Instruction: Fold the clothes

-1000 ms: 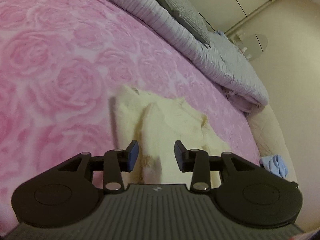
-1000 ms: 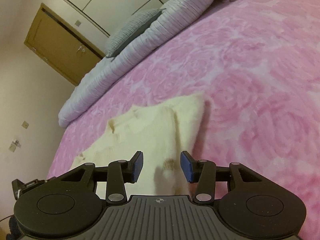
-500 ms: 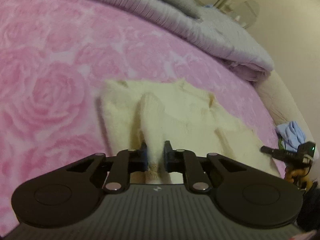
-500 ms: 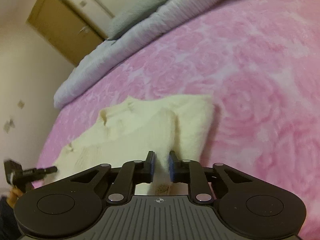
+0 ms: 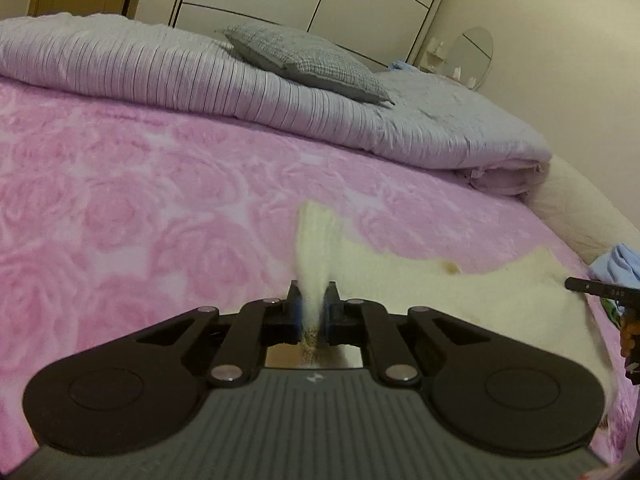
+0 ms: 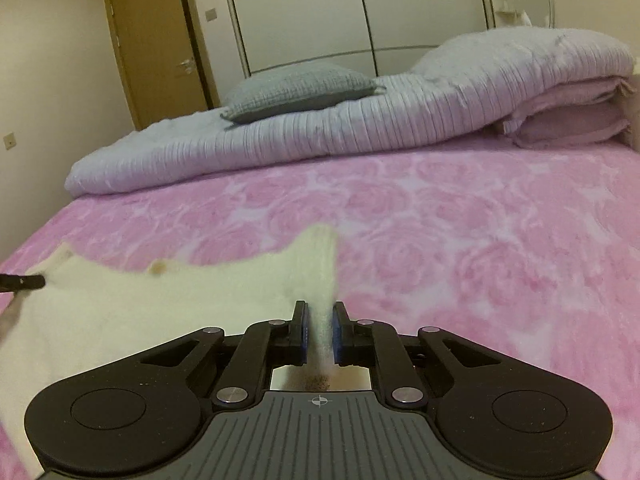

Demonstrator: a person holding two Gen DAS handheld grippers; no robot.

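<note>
Between both grippers' jaws: cream garment [image 5: 420, 280] [image 6: 160, 304] edge, pinched.

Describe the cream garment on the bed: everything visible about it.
The cream garment looks like a fuzzy, fleecy knit, pale yellow-white, with a small brownish spot near its far edge. It lies spread on the pink rose-patterned blanket, blurred by motion. Two of its edges are pinched into upright ridges: one in the shut left gripper, the other in the shut right gripper, a darker brownish trim showing at each pinch. The fabric between the ridges sags wide. Its type cannot be told.
</note>
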